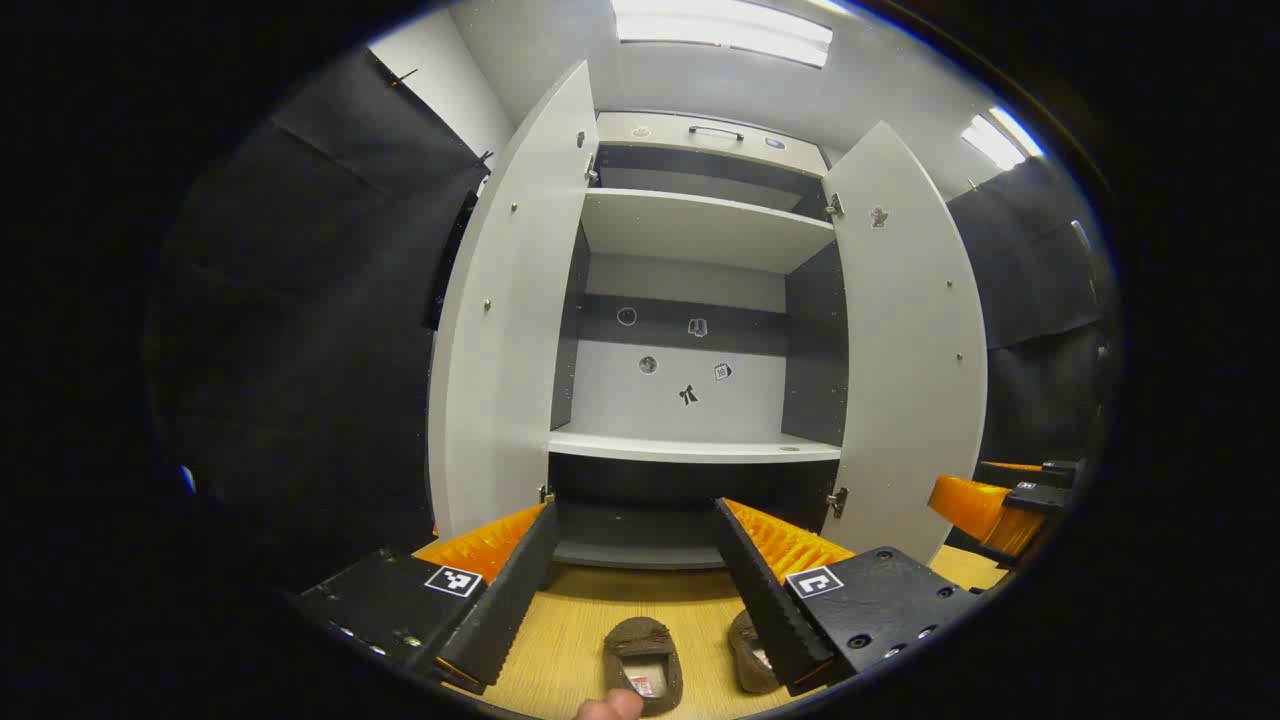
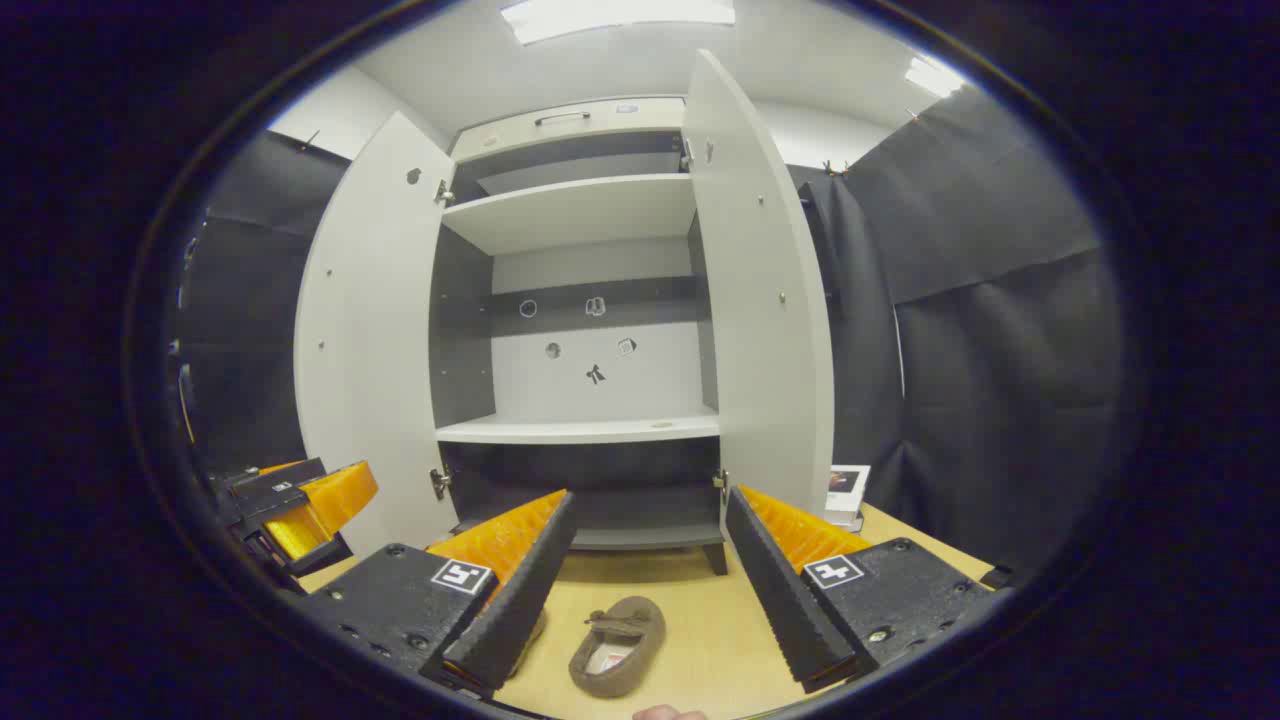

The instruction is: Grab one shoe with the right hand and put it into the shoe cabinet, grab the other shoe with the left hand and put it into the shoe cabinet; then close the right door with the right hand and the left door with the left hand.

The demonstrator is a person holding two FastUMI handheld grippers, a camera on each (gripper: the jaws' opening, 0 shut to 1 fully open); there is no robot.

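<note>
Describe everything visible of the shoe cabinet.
The shoe cabinet stands upright on the wooden floor, pale grey-white panels with dark inner sides. Both doors hang wide open on metal hinges. Two shelves show, both bare; small stickers dot the back panel. A handle sits on top. Neither shoe touches it.

Both views look low across the floor (image 1: pixel 560 640) (side by side) into the open shoe cabinet (image 1: pixel 690 300).

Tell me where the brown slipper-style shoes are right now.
Both brown slipper-style shoes sit side by side on the wooden floor before the open white shoe cabinet, between the left gripper's open fingers; one lies between the right gripper's.
</note>
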